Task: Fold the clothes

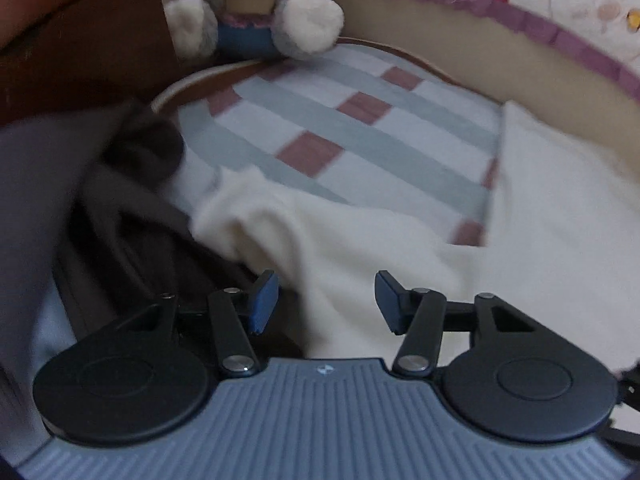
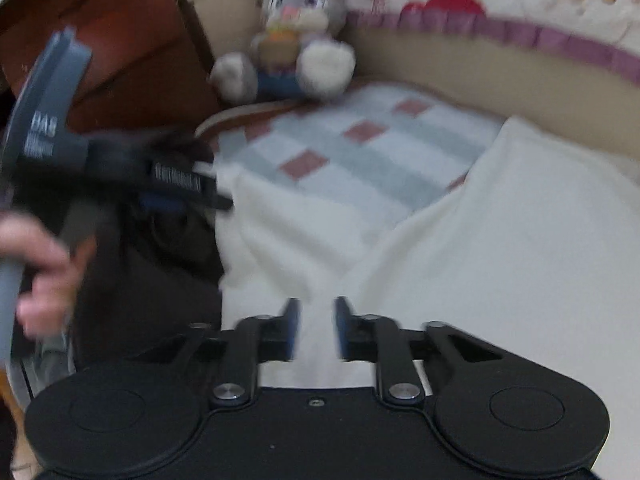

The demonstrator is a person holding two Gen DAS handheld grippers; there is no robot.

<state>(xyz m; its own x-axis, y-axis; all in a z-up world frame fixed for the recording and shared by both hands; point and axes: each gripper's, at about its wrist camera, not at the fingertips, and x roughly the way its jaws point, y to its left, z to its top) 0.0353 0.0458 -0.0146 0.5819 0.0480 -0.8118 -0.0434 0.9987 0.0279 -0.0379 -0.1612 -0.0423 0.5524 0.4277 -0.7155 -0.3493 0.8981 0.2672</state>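
Ahead of the left tool (image 1: 326, 300), a cream garment (image 1: 360, 248) lies rumpled across the bed, its near folds running right up between the spread fingers, which pinch nothing. Off to that tool's left sits a dark brown garment (image 1: 132, 208), bunched in a heap, touching the cream one along its edge. Beyond both, the checked blanket (image 1: 340, 132) shows bare, and a plush rabbit (image 1: 256, 12) sits at the far end against the padded bed surround (image 1: 460, 52).

Now the right tool (image 2: 316, 330): its fingers stand a little apart, with cream cloth showing in the gap, though whether they touch it I cannot tell through the blur. To its far left the other tool (image 2: 208, 190) reaches over the boundary of dark and cream fabric, the person's hand (image 2: 44, 272) wrapped round its handle.

My read is that the fold has hardly begun; the cream piece needs spreading flat first. To do that well, each tool should take one layer only at a clear edge or corner, not a bunched ridge, then draw outward evenly so the cloth tensions without twisting. Keeping clear of the dark heap matters, since the two pieces lie touching and a deep bite there could drag both along.
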